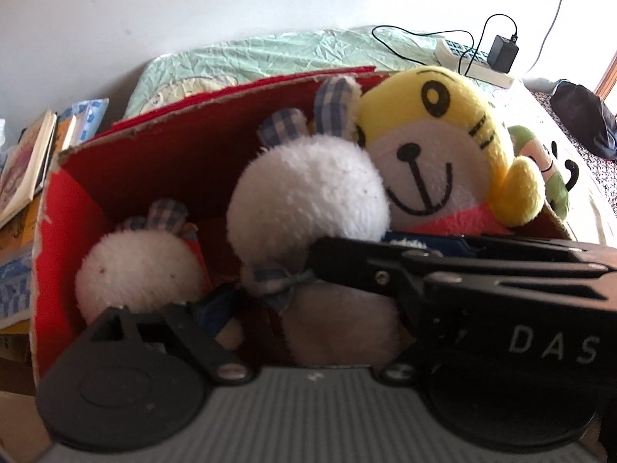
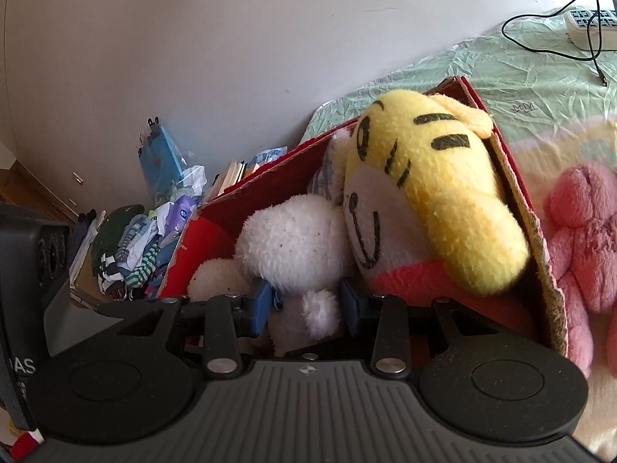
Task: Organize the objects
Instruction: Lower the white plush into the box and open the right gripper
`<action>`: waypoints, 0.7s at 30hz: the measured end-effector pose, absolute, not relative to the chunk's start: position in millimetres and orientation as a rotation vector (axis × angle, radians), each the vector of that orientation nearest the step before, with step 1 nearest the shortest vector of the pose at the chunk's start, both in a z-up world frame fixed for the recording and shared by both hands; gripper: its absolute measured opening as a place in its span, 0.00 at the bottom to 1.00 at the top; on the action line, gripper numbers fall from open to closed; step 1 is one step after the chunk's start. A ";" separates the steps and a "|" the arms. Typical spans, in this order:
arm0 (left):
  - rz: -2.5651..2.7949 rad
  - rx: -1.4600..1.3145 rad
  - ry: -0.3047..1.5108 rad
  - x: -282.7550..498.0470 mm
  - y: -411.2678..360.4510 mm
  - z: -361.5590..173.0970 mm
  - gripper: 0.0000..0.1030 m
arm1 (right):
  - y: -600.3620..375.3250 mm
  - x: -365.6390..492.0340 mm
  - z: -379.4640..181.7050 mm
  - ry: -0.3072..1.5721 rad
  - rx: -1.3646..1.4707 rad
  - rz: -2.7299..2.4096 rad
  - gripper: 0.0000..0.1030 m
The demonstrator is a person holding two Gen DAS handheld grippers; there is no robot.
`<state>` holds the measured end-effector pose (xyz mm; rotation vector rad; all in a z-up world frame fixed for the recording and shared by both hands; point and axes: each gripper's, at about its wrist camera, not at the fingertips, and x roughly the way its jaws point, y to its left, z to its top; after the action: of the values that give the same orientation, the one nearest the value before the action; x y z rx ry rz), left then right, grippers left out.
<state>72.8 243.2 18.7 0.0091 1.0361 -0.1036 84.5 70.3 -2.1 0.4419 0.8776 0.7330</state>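
A red cardboard box (image 1: pixel 162 154) (image 2: pixel 216 231) stands on the bed and holds plush toys. A big white bunny (image 1: pixel 308 193) (image 2: pixel 293 243) with checked ears leans against a yellow tiger plush (image 1: pixel 443 146) (image 2: pixel 432 193). A smaller white bunny (image 1: pixel 139 266) (image 2: pixel 216 277) lies in the box's left corner. My right gripper (image 2: pixel 306 303) is shut on the big bunny just below its head, blue pads (image 2: pixel 262 305) pressing both sides. My left gripper (image 1: pixel 308 305) is open low in the box around the bunny's body. Its right finger is hidden behind the right gripper's body (image 1: pixel 501 289).
Books (image 1: pixel 27 169) are stacked left of the box. A power strip with an adapter (image 1: pixel 501 54) and cables lies on the green sheet (image 2: pixel 501 77) behind. A pink plush (image 2: pixel 586 231) and a green plush (image 1: pixel 540 162) sit right of the box. Clothes (image 2: pixel 131 254) are piled on the floor.
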 end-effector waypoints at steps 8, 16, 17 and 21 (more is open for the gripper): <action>-0.109 -0.007 1.046 74.0 246.2 17.4 0.89 | 59.2 82.9 1.5 0.872 0.448 0.739 0.42; -0.111 -0.006 1.048 74.3 246.4 16.6 0.90 | 59.6 79.5 2.0 0.846 0.428 0.702 0.39; -0.111 -0.007 1.047 73.7 246.5 16.3 0.90 | 60.8 79.0 2.0 0.843 0.421 0.690 0.39; -0.108 -0.016 1.052 73.7 247.1 15.7 0.90 | 65.2 78.5 1.1 0.830 0.401 0.640 0.34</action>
<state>73.7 247.1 15.7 -0.0156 1.0521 -0.1083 78.5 65.2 1.1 0.4014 0.8297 0.6404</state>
